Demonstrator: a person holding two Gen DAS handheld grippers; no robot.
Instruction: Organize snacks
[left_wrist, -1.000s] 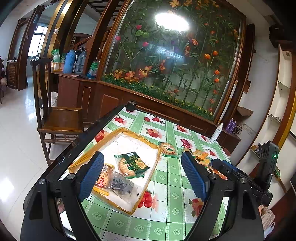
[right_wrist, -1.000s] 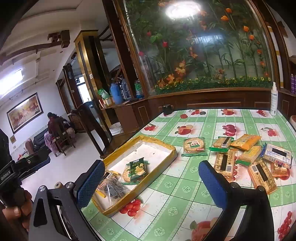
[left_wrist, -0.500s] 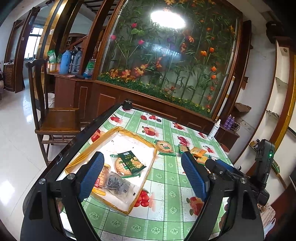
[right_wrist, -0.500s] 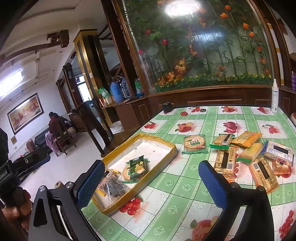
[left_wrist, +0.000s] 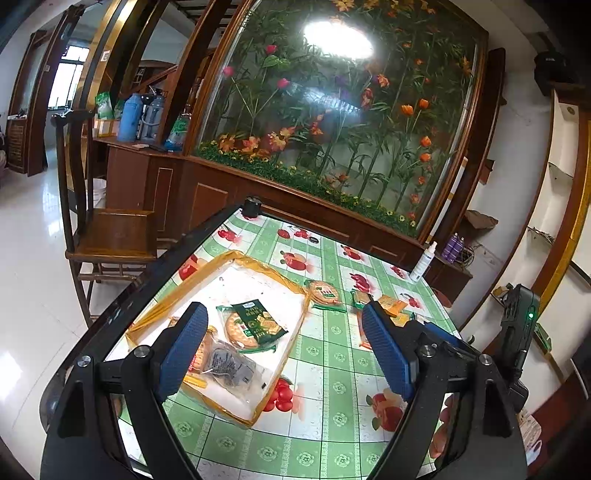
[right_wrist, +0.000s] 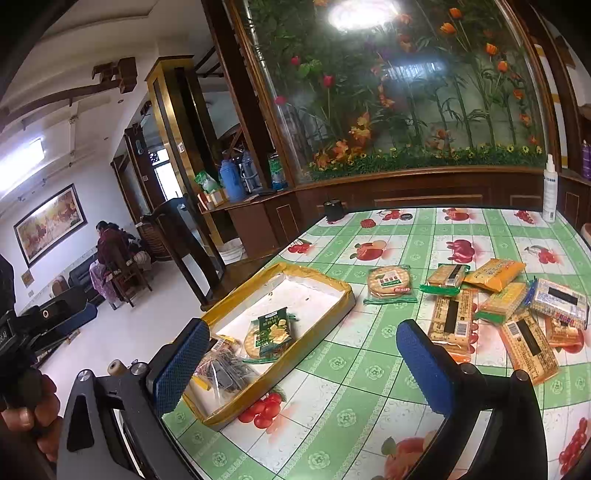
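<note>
Left gripper (left_wrist: 284, 354): jaws wide apart, nothing between them; it hangs over the tray's near end
Right gripper (right_wrist: 306, 373): also spread and empty
Tray (right_wrist: 334, 282): left on the table; it holds a green cracker pack (right_wrist: 271, 332) and a clear packet (right_wrist: 221, 369)
Loose snacks (right_wrist: 495, 310): in a heap right of the tray, nearer the right gripper, long axes mostly pointing away from it
Round cracker pack (right_wrist: 389, 282): lies alone between tray and heap; nothing blocks it

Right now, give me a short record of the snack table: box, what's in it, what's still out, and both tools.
box: shallow yellow-taped white box, left on the green checked tablecloth
in box: dark green round-cracker packet, clear packets at its near end
still out: round cracker pack, pile of orange and yellow biscuit packs
left tool: open, empty
right tool: open, empty
</note>
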